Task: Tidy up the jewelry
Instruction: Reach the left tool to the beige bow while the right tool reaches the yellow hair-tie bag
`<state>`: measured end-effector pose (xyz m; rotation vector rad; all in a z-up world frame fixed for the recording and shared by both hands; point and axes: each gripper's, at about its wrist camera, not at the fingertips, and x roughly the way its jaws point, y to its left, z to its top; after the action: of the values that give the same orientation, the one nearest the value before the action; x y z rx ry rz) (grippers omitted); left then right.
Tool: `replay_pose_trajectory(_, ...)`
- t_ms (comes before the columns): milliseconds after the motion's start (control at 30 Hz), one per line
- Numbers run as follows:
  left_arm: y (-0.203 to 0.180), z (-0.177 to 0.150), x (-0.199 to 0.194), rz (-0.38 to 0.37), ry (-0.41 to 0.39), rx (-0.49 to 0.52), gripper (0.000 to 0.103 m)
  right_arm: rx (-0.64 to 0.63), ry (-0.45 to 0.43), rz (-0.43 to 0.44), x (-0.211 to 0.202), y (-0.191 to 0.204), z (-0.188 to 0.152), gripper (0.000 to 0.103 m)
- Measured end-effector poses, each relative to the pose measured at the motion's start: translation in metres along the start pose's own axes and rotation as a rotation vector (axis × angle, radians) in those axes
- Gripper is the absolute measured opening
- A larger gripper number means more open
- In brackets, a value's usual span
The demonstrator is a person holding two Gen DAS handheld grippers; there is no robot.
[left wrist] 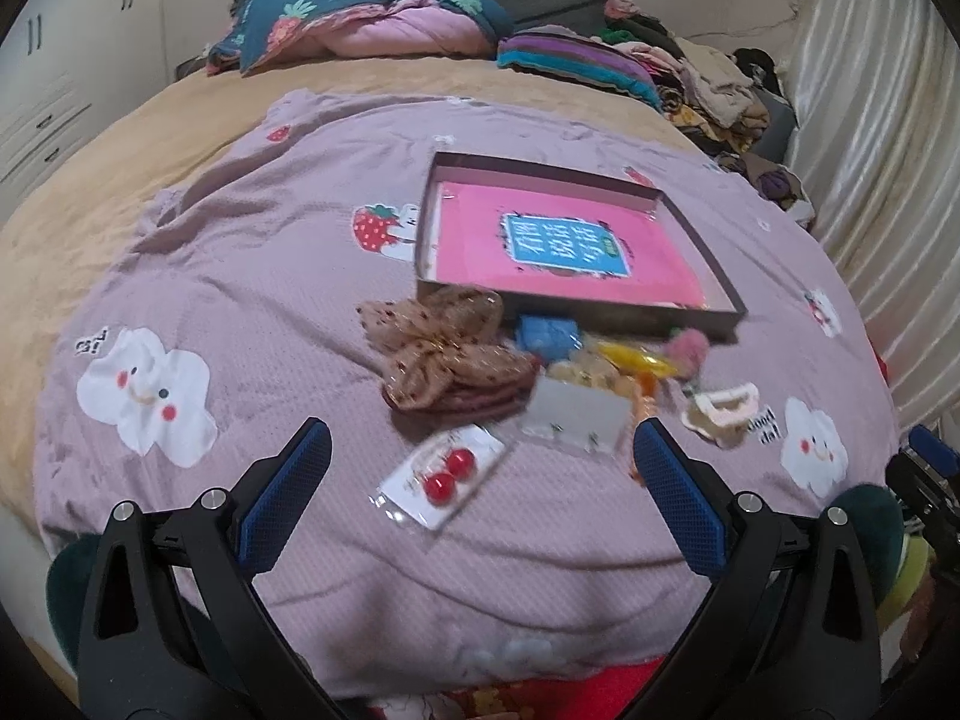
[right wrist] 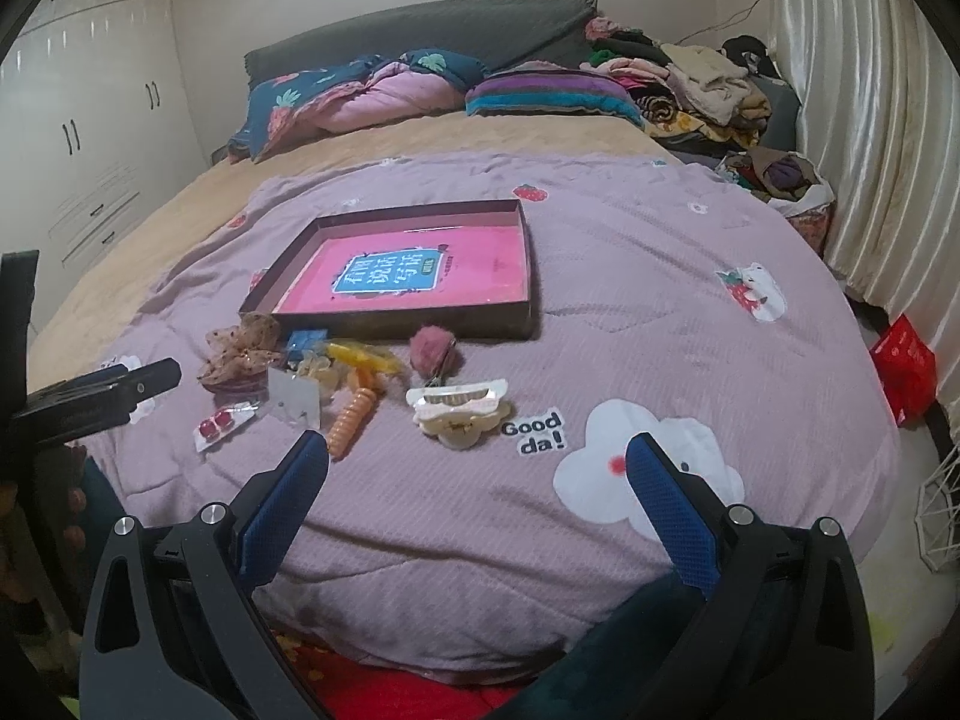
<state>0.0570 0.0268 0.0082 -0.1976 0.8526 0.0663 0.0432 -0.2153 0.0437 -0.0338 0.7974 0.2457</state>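
Jewelry heap waits beside tray (left wrist: 690, 312); both grippers gape wide, holding nothing.
Left gripper (left wrist: 480, 450) could snag the bow (left wrist: 444, 348) at 12 o'clock beyond red earrings (left wrist: 449, 475).

Red ball earrings (left wrist: 447, 476) lie flat on their white card. Hair clips and a dotted bow (left wrist: 447, 348) are heaped just before the open shallow box (left wrist: 576, 306).

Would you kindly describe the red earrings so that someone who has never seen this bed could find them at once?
Start at the shallow box with the pink book inside, lying on the lilac quilt, and come toward the near edge, past the brown dotted bow. The red earrings lie there on a white card in a clear sleeve. They are the only pair of glossy red balls in the pile.
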Motion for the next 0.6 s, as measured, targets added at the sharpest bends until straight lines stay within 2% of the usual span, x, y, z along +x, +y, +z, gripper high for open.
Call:
replay_pose_trajectory(200,0.016,0.015,0.021,0.017,0.025,0.020,0.095,-0.017,0.010,0.009,0.015,-0.002,0.014,0.099)
replay_pose_trajectory(367,0.037,0.026,0.042,-0.009,0.044,-0.011,0.095,-0.054,0.024,0.044,0.030,0.006,0.025,0.099)
replay_pose_trajectory(433,0.046,0.030,0.050,0.005,0.054,-0.022,0.095,-0.074,0.033,0.059,0.038,0.012,0.029,0.099)
replay_pose_trajectory(600,0.059,0.036,0.068,-0.039,0.097,-0.043,0.095,-0.147,0.053,0.070,0.059,0.030,0.036,0.099)
